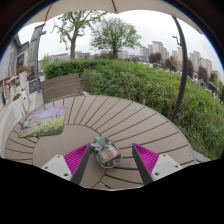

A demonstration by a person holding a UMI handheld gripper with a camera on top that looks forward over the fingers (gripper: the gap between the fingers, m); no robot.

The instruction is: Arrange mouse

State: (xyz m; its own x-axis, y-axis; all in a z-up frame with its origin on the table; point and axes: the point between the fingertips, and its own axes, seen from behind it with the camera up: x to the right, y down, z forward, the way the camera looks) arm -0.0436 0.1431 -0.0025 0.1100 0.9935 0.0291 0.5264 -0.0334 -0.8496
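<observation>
gripper (108,162) right up close, fingers spread wide — the mouse (106,153) sits between the pink pads on the tan table (60,145), gaps either side, its details hard to make out. left, a mat (44,122) near the table's edge; right, curved decking (135,118) runs open toward the hedge (150,85).

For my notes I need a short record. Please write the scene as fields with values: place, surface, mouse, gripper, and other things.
place: outdoors, with a hedge, trees and far buildings
surface: round table of wooden slats
mouse: mouse lies on the table, between the fingers
gripper: gripper open, with a gap at each side of the mouse
other things: a mat on the table, beyond the fingers to one side; a wooden bench behind it
</observation>
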